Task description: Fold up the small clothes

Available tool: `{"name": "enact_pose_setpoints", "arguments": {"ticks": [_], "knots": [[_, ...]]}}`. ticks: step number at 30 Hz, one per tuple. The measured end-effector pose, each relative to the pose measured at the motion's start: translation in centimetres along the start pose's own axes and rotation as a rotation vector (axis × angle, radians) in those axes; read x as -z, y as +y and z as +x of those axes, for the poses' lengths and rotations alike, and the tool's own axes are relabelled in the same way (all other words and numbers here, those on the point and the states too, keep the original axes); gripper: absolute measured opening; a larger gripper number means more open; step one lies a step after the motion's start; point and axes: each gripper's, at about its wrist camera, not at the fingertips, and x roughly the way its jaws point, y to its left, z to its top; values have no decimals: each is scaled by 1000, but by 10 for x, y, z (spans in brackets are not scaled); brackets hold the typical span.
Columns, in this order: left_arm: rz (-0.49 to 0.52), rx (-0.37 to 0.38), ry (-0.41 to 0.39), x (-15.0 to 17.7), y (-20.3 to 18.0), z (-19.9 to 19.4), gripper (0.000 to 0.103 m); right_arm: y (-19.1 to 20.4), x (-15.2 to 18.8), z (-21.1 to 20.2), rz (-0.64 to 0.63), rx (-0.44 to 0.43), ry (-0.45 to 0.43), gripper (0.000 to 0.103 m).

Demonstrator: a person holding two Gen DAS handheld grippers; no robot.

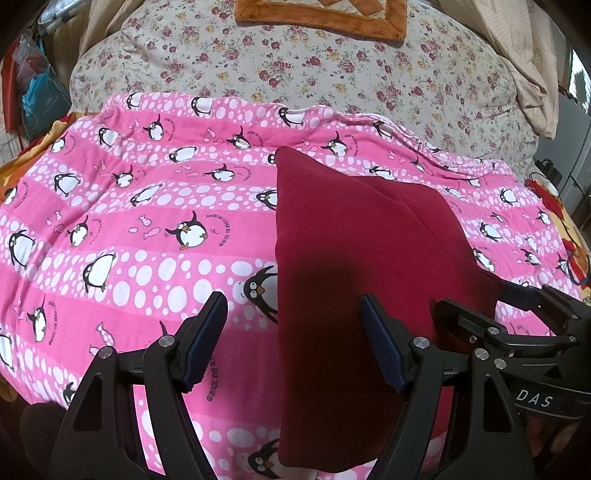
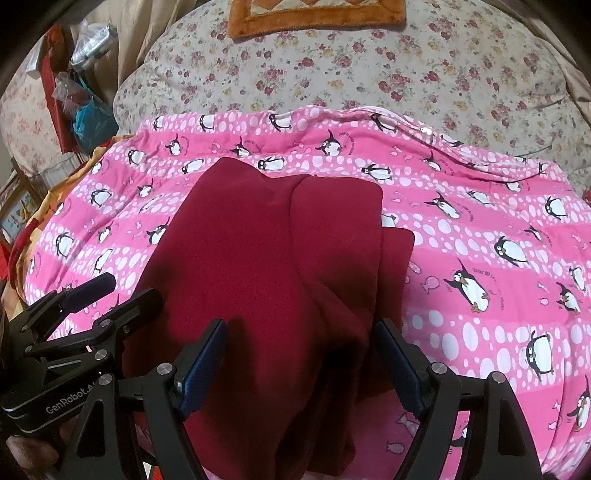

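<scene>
A dark red garment (image 1: 354, 266) lies folded in overlapping layers on the pink penguin blanket (image 1: 147, 206); it also shows in the right wrist view (image 2: 266, 266). My left gripper (image 1: 293, 317) is open over the garment's left edge, with nothing between its fingers but cloth below. My right gripper (image 2: 299, 336) is open over the garment's near part. The right gripper also shows at the garment's right edge in the left wrist view (image 1: 517, 306), and the left gripper shows at the left in the right wrist view (image 2: 88, 291).
A floral quilt (image 1: 332, 74) lies beyond the pink blanket (image 2: 480, 258), with an orange-bordered mat (image 1: 325, 18) at the far end. Bags (image 2: 88, 118) hang at the far left. Beige cloth (image 1: 517, 55) is piled at the far right.
</scene>
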Motion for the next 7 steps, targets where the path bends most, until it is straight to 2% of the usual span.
{"name": "enact_pose_setpoints", "arguments": {"ticks": [7], "knots": [[5, 2, -5, -1, -2, 5, 75, 2, 0, 0, 3, 2, 2, 79]]}}
